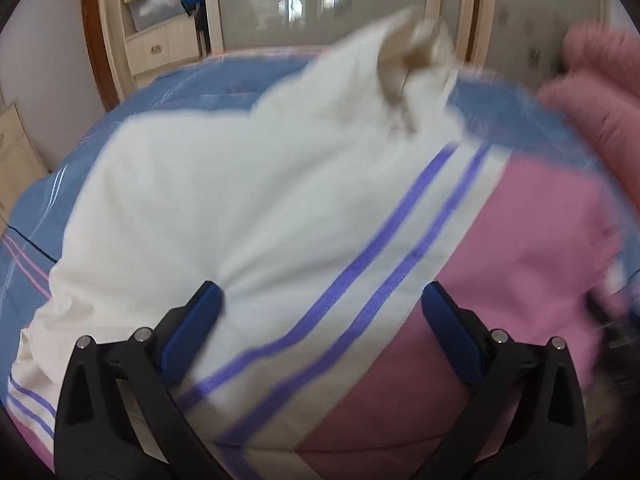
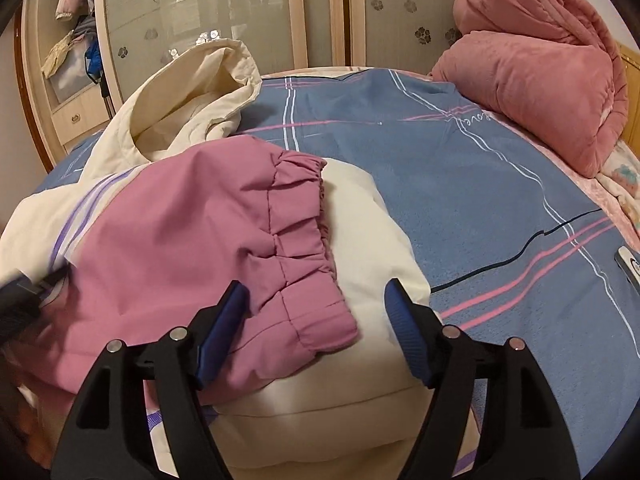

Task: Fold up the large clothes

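Observation:
A large cream jacket [image 1: 208,200] with purple stripes and pink sleeves lies on the bed; it also shows in the right wrist view [image 2: 360,232]. Its hood [image 2: 192,92] lies open at the far left. A pink sleeve with a gathered cuff [image 2: 296,240] is folded across the cream body. My left gripper [image 1: 320,300] is open just above the striped part, holding nothing; that view is blurred. My right gripper [image 2: 316,300] is open with the pink cuff's end between its spread jaws. The left gripper shows as a dark blur [image 2: 16,300] at the left edge.
The bed has a blue sheet [image 2: 460,180] with pink and white lines. A rolled pink quilt [image 2: 540,80] lies at the far right. Wardrobe doors [image 2: 320,8] and shelves [image 2: 72,60] stand behind the bed. A small white object [image 2: 630,268] lies at the right edge.

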{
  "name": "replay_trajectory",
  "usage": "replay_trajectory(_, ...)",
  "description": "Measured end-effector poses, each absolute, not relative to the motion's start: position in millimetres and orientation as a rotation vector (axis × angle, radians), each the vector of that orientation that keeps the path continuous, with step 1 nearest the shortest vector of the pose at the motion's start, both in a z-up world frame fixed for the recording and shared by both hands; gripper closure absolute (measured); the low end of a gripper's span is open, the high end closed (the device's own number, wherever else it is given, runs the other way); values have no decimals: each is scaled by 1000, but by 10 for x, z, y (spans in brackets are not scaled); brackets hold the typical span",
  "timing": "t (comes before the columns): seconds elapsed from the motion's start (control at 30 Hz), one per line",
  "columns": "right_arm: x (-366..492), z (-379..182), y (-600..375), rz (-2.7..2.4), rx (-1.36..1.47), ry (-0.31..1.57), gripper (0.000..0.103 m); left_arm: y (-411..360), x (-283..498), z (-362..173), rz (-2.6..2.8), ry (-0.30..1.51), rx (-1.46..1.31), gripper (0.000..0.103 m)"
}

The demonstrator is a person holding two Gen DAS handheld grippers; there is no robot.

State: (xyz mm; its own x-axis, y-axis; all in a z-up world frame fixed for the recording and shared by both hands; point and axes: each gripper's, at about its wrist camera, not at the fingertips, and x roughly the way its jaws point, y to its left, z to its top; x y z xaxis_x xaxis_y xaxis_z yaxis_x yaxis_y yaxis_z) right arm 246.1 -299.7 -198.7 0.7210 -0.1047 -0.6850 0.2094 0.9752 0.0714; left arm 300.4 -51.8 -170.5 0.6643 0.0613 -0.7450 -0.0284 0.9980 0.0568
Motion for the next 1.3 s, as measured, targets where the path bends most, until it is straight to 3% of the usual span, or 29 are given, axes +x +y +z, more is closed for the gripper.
replay_trajectory(0.3,2356,-1906,-3070,-221,164,707,29,-506,2929,-1716,53,813,29,2)
replay_trajectory(0.47,2452,-2022,-2990,-240,104,761,24,-555,2560,-1418,79,600,40,2)
replay_trajectory(0.67,2443,-2007,-3015,-224,123,762,22,-493,2785,-1675,62,769,13,2)
replay_trajectory(0.8,2319,-1862,-3052,-227,174,670,22,-506,2773,-1648,74,767,20,2)
replay_trajectory(0.97,2445,-2032,-3110,-247,179,773,17,-419,2573,-1393,142,621,21,2)
replay_trajectory(1.13,2475,-2052,-3100,-240,173,782,13,-78,2885,-1625,182,810,-55,2)
replay_trajectory(1.3,2496,-2059,-3093,-237,172,786,12,-123,2875,-1625,198,810,-28,2)
